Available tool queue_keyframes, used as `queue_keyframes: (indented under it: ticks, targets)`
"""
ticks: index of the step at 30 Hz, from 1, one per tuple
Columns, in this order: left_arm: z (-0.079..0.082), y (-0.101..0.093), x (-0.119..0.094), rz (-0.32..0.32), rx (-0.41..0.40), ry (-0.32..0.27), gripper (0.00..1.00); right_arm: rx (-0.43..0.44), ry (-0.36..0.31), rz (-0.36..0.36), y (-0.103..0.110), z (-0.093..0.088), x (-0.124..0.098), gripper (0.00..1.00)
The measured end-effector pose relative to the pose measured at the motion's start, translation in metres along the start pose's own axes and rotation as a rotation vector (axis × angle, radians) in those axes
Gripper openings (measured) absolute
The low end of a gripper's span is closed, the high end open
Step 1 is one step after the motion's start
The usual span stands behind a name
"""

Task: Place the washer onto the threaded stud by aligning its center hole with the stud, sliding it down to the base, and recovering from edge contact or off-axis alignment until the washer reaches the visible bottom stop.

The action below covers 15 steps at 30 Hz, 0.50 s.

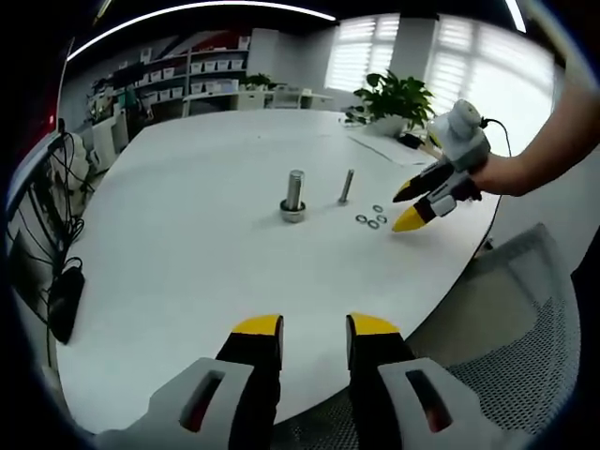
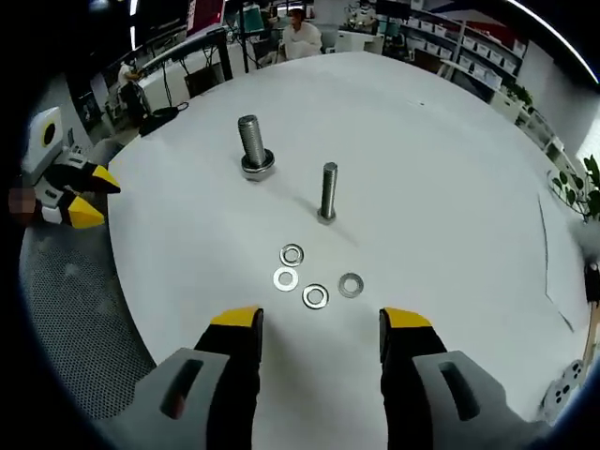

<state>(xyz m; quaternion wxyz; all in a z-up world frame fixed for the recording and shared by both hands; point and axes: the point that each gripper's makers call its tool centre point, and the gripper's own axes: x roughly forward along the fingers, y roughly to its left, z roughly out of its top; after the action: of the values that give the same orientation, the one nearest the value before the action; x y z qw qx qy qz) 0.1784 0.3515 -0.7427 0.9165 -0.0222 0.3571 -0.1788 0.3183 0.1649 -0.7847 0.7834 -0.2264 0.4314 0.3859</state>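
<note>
Two threaded studs stand upright on the white round table (image 2: 441, 169): a thick one (image 2: 252, 145) with a washer at its base and a thin one (image 2: 328, 192). Several loose washers (image 2: 315, 296) lie in a cluster just ahead of my right gripper (image 2: 321, 323), which is open and holds nothing. In the left gripper view the thick stud (image 1: 294, 195), thin stud (image 1: 346, 186) and washers (image 1: 372, 219) sit mid-table, with the right gripper (image 1: 409, 206) open beside the washers. My left gripper (image 1: 314, 330) is open over the near table edge, well back from the studs.
A potted plant (image 1: 398, 97) and cables lie at the far table edge. Shelving (image 1: 178, 80) lines the back wall. A mesh chair (image 1: 525, 328) stands below the table's edge. The left gripper (image 2: 80, 197) sits off the table's left side. A person (image 2: 302, 33) sits far behind.
</note>
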Motion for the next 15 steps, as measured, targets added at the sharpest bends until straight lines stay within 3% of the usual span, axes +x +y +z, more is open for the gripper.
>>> queue_keyframes:
  ticks: [8,15]
  targets:
    - [-0.001,-0.001,0.0,-0.003,0.0,0.003,0.24,0.018,0.007,-0.015,-0.013,0.007,0.005,0.52]
    - [-0.001,-0.001,0.0,-0.007,-0.004,0.003,0.24,0.021,0.032,-0.027,-0.025,0.011,0.008,0.43]
